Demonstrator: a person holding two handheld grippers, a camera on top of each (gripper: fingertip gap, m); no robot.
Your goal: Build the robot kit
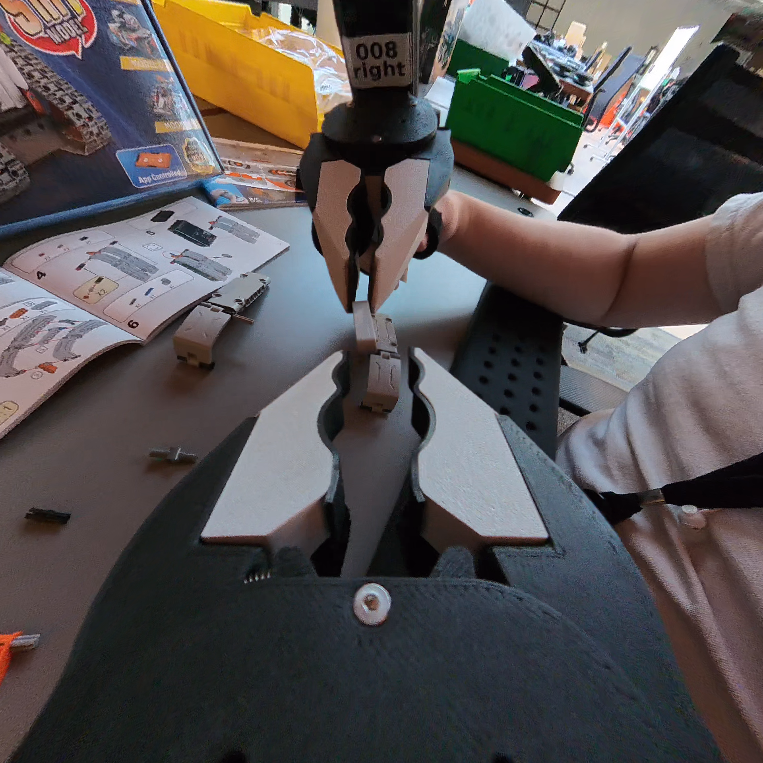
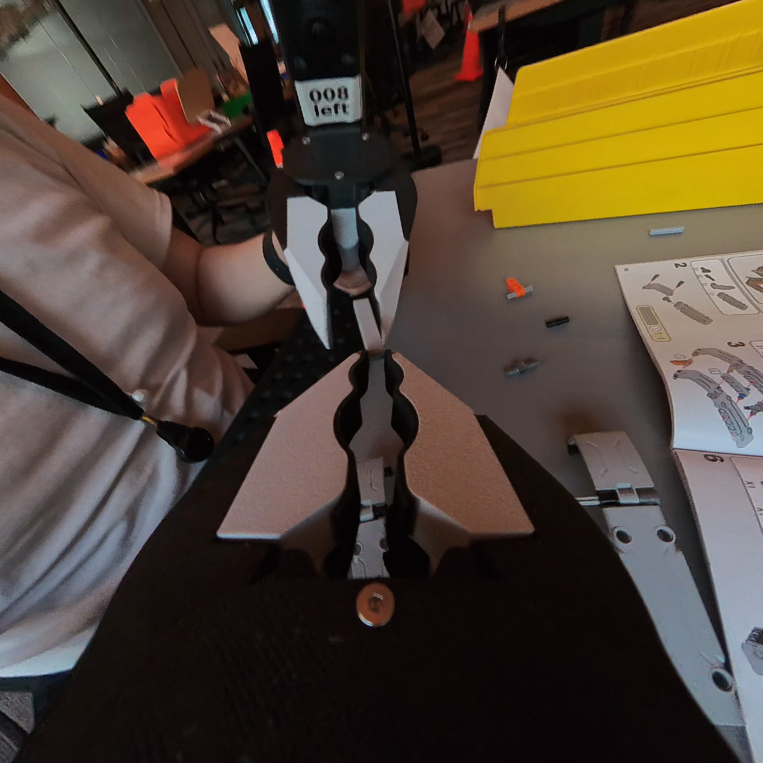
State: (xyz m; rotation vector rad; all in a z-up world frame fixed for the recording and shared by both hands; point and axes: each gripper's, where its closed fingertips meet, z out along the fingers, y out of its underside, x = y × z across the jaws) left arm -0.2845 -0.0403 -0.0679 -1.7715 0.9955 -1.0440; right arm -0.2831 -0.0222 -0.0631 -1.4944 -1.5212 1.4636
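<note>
A grey hinged brick assembly (image 1: pixel 379 371) hangs upright above the dark table (image 1: pixel 124 413). My right gripper (image 1: pixel 362 306) comes down from above and is shut on its top end. In the right wrist view the assembly (image 2: pixel 371 491) runs between that gripper's nearly closed fingers, and my right gripper (image 2: pixel 376 356) pinches a grey strip at its tips. My left gripper (image 1: pixel 377 355) is open, its fingers either side of the assembly's lower half without clear contact. It also shows in the right wrist view (image 2: pixel 356 336), jaws apart.
A second grey assembly (image 1: pixel 214 318) (image 2: pixel 619 495) lies by an open instruction booklet (image 1: pixel 103 280) (image 2: pixel 702 351). Loose parts: grey pin (image 1: pixel 173 454), black pin (image 1: pixel 47 516), orange piece (image 2: pixel 518 287). Blue box (image 1: pixel 82 103), yellow bin (image 1: pixel 247 74), green bin (image 1: pixel 512 119) behind. A person's arm (image 1: pixel 536 268) is at right. The grippers are tip to tip, or close to it.
</note>
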